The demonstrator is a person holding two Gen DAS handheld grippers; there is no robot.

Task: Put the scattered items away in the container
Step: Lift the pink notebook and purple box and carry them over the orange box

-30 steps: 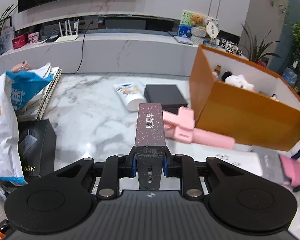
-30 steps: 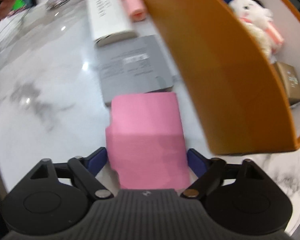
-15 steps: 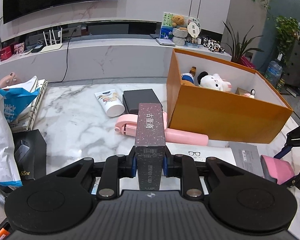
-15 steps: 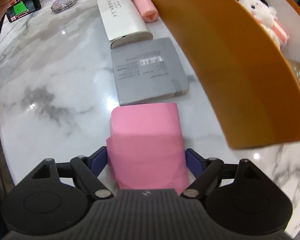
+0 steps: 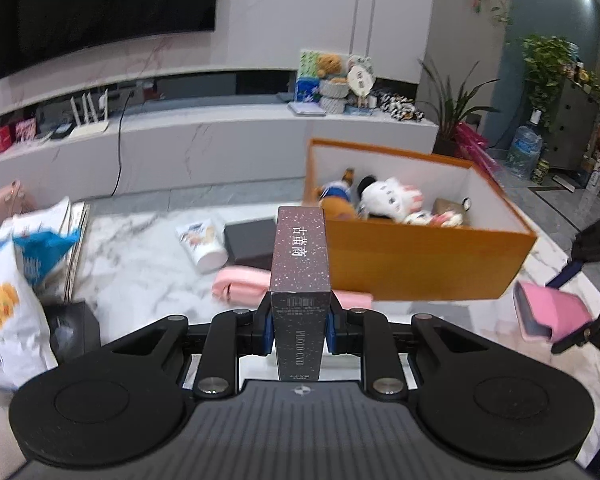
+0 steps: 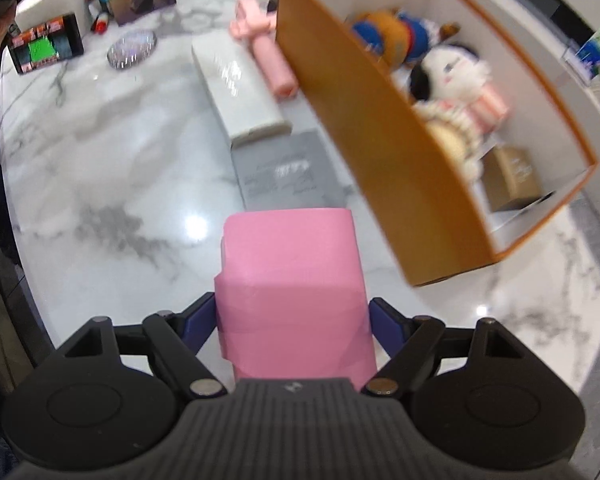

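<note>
Left wrist view: left gripper (image 5: 299,326) clamped on speckled photo-card box (image 5: 300,264), raised over the marble bench (image 5: 140,264).
Right wrist view: right gripper (image 6: 292,316) clamped on pink case (image 6: 292,276), beside the orange container (image 6: 384,136).

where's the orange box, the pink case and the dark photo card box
orange box (image 5: 412,264): left wrist view, on its near outer wall
pink case (image 6: 292,292): right wrist view, middle of its top face, between the right gripper's fingers
dark photo card box (image 5: 300,252): left wrist view, on its speckled top face
</note>
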